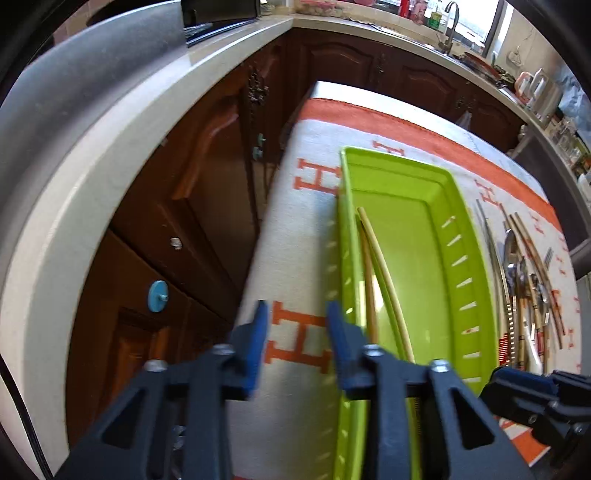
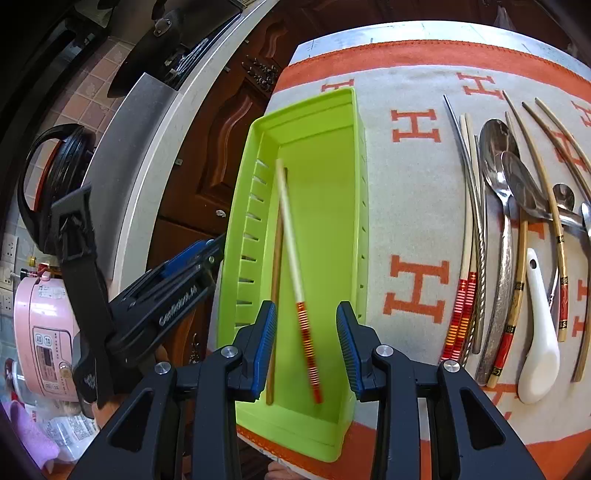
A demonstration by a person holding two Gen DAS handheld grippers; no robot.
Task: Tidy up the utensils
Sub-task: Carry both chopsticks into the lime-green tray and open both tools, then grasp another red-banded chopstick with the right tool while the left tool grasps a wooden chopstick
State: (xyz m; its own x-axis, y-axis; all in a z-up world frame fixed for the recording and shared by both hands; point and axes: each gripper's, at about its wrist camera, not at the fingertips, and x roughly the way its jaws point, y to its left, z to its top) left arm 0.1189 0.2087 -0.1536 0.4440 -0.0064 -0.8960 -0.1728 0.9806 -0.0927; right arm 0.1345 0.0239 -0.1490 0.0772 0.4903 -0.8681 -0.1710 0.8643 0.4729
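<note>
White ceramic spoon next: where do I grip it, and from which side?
Grip the white ceramic spoon across its narrow handle near the hole, coming straight down from above. It lies flat on the orange-lettered cloth, bowl toward the camera; a red-banded chopstick lies close alongside, so keep the jaws narrow.

The bench [image 2: 369,31] has a white cloth [image 2: 406,206] with orange H letters on it. On the cloth sit a green tray [image 2: 360,206], chopsticks [image 2: 466,288] and spoons [image 2: 500,177] in a row
</note>
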